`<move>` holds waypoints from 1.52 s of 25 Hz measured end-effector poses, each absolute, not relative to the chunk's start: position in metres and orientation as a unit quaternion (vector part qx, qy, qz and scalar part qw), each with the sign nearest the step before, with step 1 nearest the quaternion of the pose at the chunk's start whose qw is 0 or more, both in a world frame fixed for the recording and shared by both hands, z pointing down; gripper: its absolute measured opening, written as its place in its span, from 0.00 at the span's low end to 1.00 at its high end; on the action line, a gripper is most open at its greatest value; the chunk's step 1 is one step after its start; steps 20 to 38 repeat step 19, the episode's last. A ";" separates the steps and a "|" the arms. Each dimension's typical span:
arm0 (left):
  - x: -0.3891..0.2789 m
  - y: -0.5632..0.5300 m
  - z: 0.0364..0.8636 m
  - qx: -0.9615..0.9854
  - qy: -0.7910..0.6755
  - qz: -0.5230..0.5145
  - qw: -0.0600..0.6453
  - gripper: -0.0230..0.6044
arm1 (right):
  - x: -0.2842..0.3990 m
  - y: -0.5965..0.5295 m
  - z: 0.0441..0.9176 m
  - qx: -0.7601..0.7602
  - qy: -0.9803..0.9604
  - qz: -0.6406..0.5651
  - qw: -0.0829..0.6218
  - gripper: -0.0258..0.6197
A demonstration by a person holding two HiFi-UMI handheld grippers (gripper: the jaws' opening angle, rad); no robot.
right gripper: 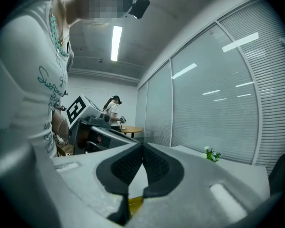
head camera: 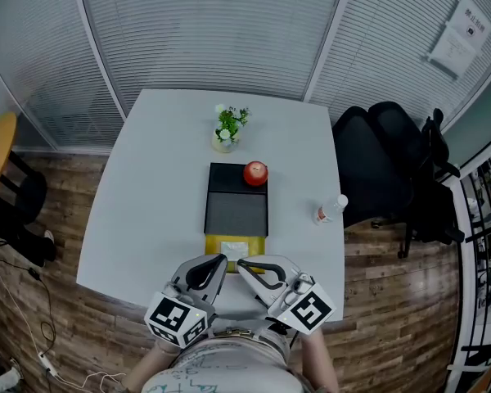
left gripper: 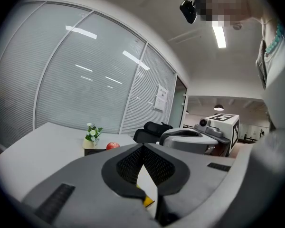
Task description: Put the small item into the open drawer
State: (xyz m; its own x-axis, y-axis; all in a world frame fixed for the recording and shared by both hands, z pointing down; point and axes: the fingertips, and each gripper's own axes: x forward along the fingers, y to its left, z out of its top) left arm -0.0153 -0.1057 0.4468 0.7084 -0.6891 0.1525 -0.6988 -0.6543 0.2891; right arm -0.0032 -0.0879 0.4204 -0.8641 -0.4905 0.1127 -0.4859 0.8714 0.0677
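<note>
- The small item (head camera: 233, 249), a pale flat piece, is lying inside the open yellow drawer (head camera: 256, 244). The drawer is sticking out from the near side of the black box (head camera: 237, 210).
- You are holding the left gripper (head camera: 223, 258) at the near edge of the white table (head camera: 147, 178), just near of the drawer. Its jaws are clenched tip to tip with nothing between them.
- You are holding the right gripper (head camera: 240, 264) just beside the left one, and the two tips are angling in toward each other. Its jaws are also pressed together and gripping nothing.
- In both gripper views, a strip of the yellow drawer is showing through the gap below the closed tips.
- Neither gripper is touching the small item, which is resting just far of the tips.
- A red apple (head camera: 255, 172) is sitting on the far right corner of the black box.
- A small pot of flowers (head camera: 227, 128) is standing on the table just far of the box.
- A small bottle (head camera: 331, 210) is lying near the right edge of the table, well apart from the box.
- A black chair (head camera: 385, 170) is standing on the wooden floor to the right of the table.
- In the right gripper view, another person (right gripper: 113, 110) is standing far off beside a round wooden table.
</note>
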 end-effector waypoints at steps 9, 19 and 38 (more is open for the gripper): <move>-0.016 -0.106 0.451 0.907 -0.384 0.017 0.171 0.03 | -0.004 -0.090 0.424 0.250 -0.965 -0.020 0.071 0.04; -0.019 -0.106 0.455 0.905 -0.388 0.021 0.176 0.03 | -0.010 -0.091 0.430 0.236 -0.968 -0.018 0.082 0.04; -0.019 -0.106 0.455 0.905 -0.388 0.021 0.176 0.03 | -0.010 -0.091 0.430 0.236 -0.968 -0.018 0.082 0.04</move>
